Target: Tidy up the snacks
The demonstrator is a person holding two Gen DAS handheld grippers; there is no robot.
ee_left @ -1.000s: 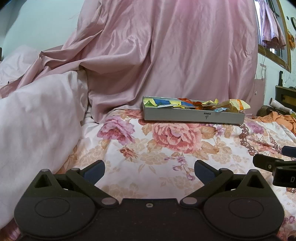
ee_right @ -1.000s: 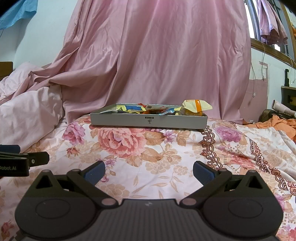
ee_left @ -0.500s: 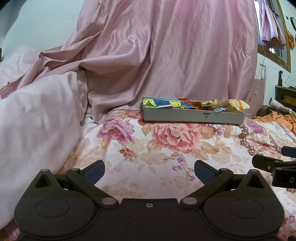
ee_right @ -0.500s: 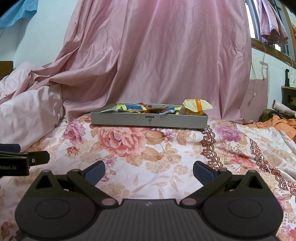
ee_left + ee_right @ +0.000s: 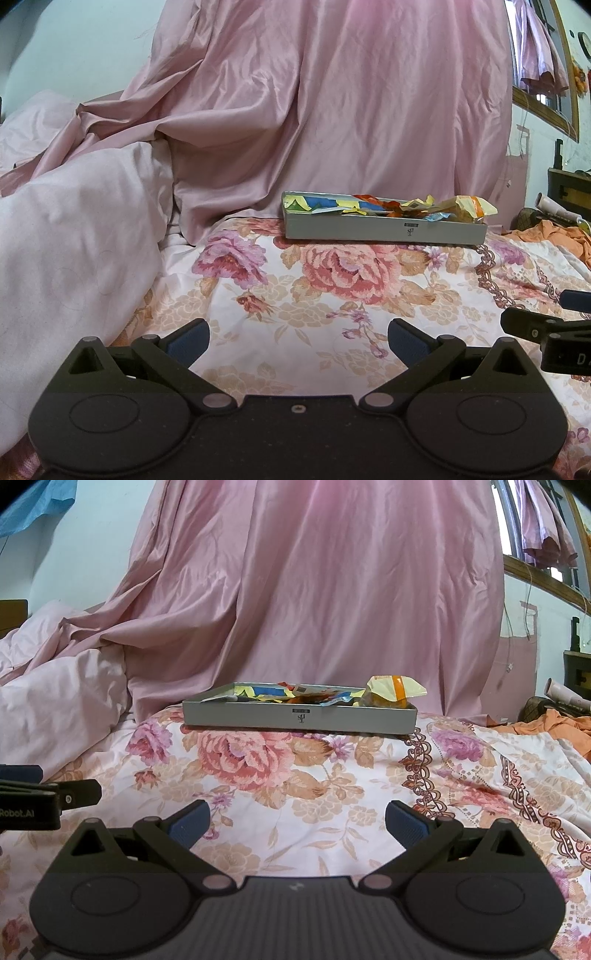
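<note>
gray tray lying crosswise, snacks inside

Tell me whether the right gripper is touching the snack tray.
Apart. In the right wrist view the open right gripper sits well short of the tray, with a wide stretch of floral bedspread between them.

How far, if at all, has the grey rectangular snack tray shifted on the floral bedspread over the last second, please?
No. The grey rectangular snack tray sits over the same big pink rose on the floral bedspread as before.
</note>
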